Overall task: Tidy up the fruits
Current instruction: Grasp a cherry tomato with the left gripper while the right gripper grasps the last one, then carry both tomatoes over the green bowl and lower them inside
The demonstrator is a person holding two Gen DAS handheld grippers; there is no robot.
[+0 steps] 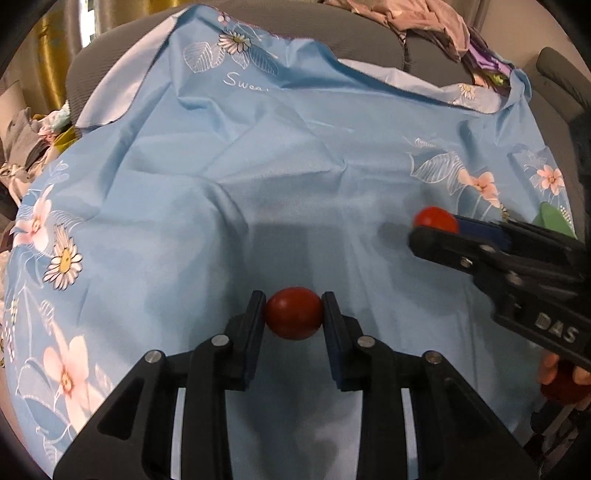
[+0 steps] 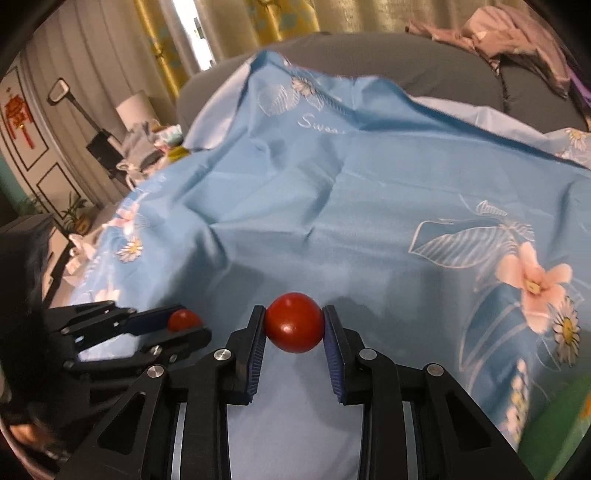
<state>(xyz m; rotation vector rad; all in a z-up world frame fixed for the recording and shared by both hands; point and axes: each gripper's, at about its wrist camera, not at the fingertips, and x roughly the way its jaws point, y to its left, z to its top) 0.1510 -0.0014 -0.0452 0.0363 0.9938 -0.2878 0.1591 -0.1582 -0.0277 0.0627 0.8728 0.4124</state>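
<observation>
My left gripper [image 1: 294, 314] is shut on a red tomato [image 1: 294, 313], held above the light blue flowered cloth [image 1: 295, 166]. My right gripper [image 2: 294, 322] is shut on a second red tomato [image 2: 294, 322] above the same cloth [image 2: 369, 184]. In the left wrist view the right gripper [image 1: 430, 227] comes in from the right with its tomato [image 1: 435, 219] at the fingertips. In the right wrist view the left gripper [image 2: 184, 325] shows at the lower left with its tomato [image 2: 183, 319].
The cloth covers a grey sofa [image 1: 424, 51] with crumpled clothes [image 1: 413, 18] at the back. A green object [image 1: 554, 219] lies at the cloth's right edge, also in the right wrist view [image 2: 554, 424]. Clutter [image 2: 155, 147] sits on the left.
</observation>
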